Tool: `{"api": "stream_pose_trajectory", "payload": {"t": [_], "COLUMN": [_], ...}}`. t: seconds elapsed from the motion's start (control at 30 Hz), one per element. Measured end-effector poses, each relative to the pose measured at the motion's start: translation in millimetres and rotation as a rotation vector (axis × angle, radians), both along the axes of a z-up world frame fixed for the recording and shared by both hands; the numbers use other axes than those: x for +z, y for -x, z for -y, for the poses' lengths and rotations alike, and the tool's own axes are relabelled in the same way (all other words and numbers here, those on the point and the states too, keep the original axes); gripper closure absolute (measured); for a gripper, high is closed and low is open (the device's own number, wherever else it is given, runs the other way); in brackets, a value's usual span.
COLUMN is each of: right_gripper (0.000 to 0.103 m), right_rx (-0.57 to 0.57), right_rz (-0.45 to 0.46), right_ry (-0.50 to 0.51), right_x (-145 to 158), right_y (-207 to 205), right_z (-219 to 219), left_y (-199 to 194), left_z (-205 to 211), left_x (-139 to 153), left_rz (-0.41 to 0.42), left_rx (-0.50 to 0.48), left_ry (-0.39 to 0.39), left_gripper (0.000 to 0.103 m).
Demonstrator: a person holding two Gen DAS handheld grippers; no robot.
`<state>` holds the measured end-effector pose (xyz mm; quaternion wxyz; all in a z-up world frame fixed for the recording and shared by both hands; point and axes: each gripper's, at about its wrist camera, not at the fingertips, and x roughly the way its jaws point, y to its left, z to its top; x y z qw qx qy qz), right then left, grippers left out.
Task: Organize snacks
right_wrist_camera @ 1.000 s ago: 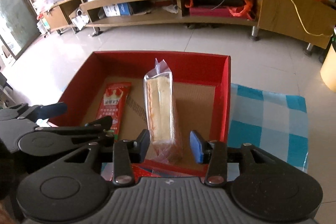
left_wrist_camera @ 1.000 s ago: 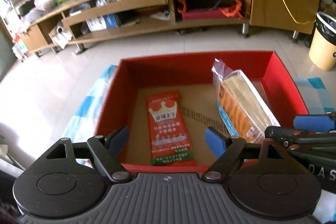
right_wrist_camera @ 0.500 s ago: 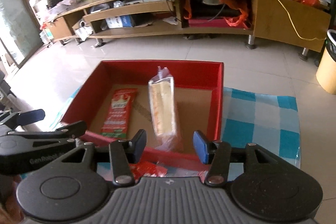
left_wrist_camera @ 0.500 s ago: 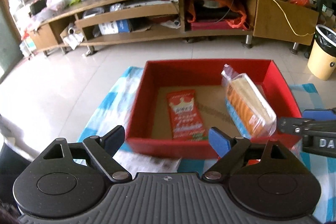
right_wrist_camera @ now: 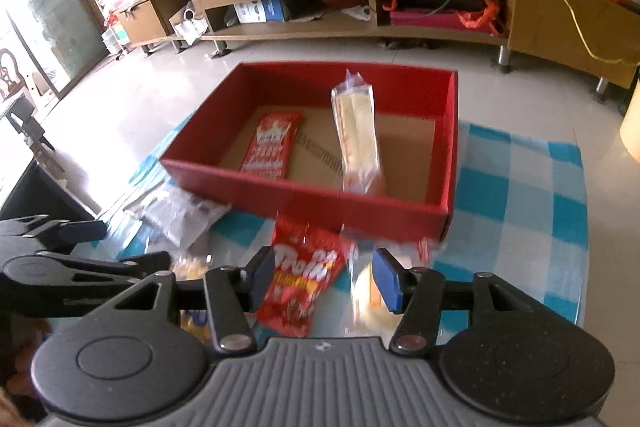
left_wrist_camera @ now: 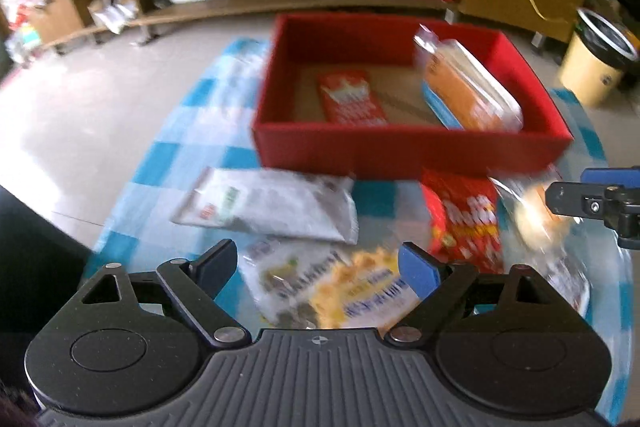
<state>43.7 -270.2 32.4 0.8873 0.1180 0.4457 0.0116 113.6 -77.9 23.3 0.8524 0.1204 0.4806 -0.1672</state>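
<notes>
I hold both grippers empty above the loose snacks: left gripper (left_wrist_camera: 316, 263) wide over the yellow bag (left_wrist_camera: 340, 287), right gripper (right_wrist_camera: 324, 275) opening narrowly over the red bag (right_wrist_camera: 304, 279). Two packets already lie inside the red box (right_wrist_camera: 320, 203), the collecting point, so these remaining packs sit just beside its near wall on the surface (right_wrist_camera: 520, 195), ready for pickup.

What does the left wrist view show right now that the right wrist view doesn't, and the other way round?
Only the left wrist view: the white snack pouch shown whole, the yellow-and-white snack bag between the open left gripper, and a yellow bin.

Only the right wrist view: the open right gripper over the red Twix-style bag and a clear-wrapped pastry.

Both: the red box holding a red crown-print packet and a wrapped sandwich, on the blue checked cloth.
</notes>
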Motion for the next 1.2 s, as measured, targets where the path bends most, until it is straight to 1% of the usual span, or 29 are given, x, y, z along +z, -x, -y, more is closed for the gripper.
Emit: {"api": "stream_pose_trajectory", "payload": {"t": [0.1,0.13,0.17,0.3,0.4,0.5,0.57,0.63,0.73,0.87,0.97,1.07,1.1,1.2], "right_gripper": [0.048,0.048,0.048,0.048,0.048,0.047,0.047,0.043,0.042,0.042,0.042,0.04,0.038,0.036], "right_rx": [-0.01,-0.013,-0.016,-0.024,-0.035,-0.045,-0.049,-0.059,-0.087,-0.114,-0.118,-0.116,-0.116,-0.11], "right_rz": [-0.017,-0.025,-0.031,-0.051,-0.055,-0.053,-0.054,-0.06,-0.077,-0.094,-0.099,-0.106,-0.106,-0.115], "right_ry": [-0.004,-0.002,-0.001,-0.002,-0.018,-0.028,-0.031,-0.037,-0.07,-0.099,-0.123,-0.123,-0.114,-0.065], "right_x": [-6,-8,-10,-16,-17,-17,-17,-18,-22,-28,-33,-38,-40,-45], "right_y": [9,12,15,20,22,23,23,23,20,13,4,-7,-10,-19], "right_z": [3,5,6,14,21,26,30,35,46,53,51,46,43,36], "left_y": [-4,-4,-5,-4,-3,1,3,3,3,6,9,12,13,13], "left_z": [2,1,1,8,20,31,35,36,33,28,24,23,24,24], "left_x": [-15,-18,-19,-22,-28,-35,-36,-37,-36,-32,-29,-28,-28,-30], "left_rz": [-0.091,-0.107,-0.115,-0.131,-0.149,-0.142,-0.137,-0.143,-0.147,-0.142,-0.152,-0.157,-0.157,-0.155], "left_rx": [0.012,0.025,0.034,0.048,0.038,0.027,0.019,0.018,0.028,0.017,0.009,-0.004,-0.012,-0.008], "left_ry": [0.025,0.039,0.049,0.053,0.032,-0.011,-0.02,-0.022,-0.009,0.002,0.026,0.032,0.028,0.02], "left_gripper": [0.012,0.01,0.006,0.0,0.0,0.0,0.0,0.0,0.0,0.008,0.011,0.011,0.01,0.006]}}
